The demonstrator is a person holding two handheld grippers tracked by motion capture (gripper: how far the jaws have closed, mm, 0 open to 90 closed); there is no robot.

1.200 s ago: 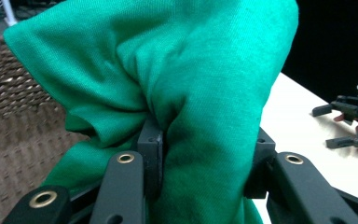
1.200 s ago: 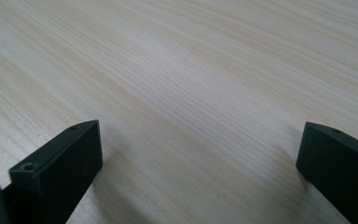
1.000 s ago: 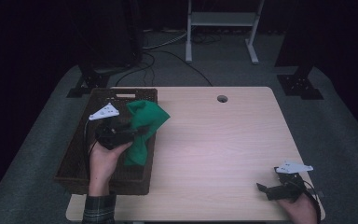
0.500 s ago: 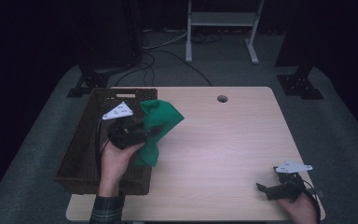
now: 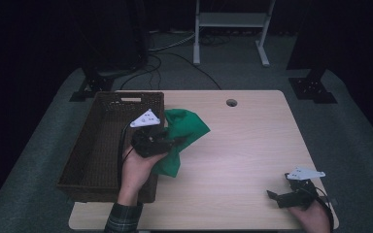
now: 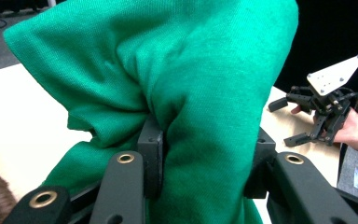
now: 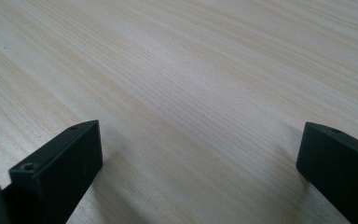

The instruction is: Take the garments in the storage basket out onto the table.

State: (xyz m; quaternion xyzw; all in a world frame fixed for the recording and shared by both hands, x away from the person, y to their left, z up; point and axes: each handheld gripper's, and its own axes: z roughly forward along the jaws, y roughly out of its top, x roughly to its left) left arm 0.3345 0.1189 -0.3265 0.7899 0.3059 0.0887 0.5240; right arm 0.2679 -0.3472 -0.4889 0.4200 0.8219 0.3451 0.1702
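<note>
The soft green knitted cloth (image 5: 183, 138) hangs bunched from the left gripper (image 5: 177, 141), just beside the right-hand wall of the dark brown woven wicker basket (image 5: 99, 145) and over the near part of the pale wood-grain table (image 5: 243, 160). In the left gripper view the cloth (image 6: 177, 93) is squeezed between the two black jaws, which stand part-closed and pinch a thick fold of it; the rest drapes over and around them. Whether its lower end brushes the tabletop is hard to tell from above.

The step in hand looks like carrying the cloth away from the basket to lay it on the table. The next move likely calls for lowering it onto bare wood well away from the basket, then easing the jaws apart so the fold slips free.

The right gripper (image 5: 284, 196) rests low on the table, far from the basket, jaws spread wide with nothing between them
</note>
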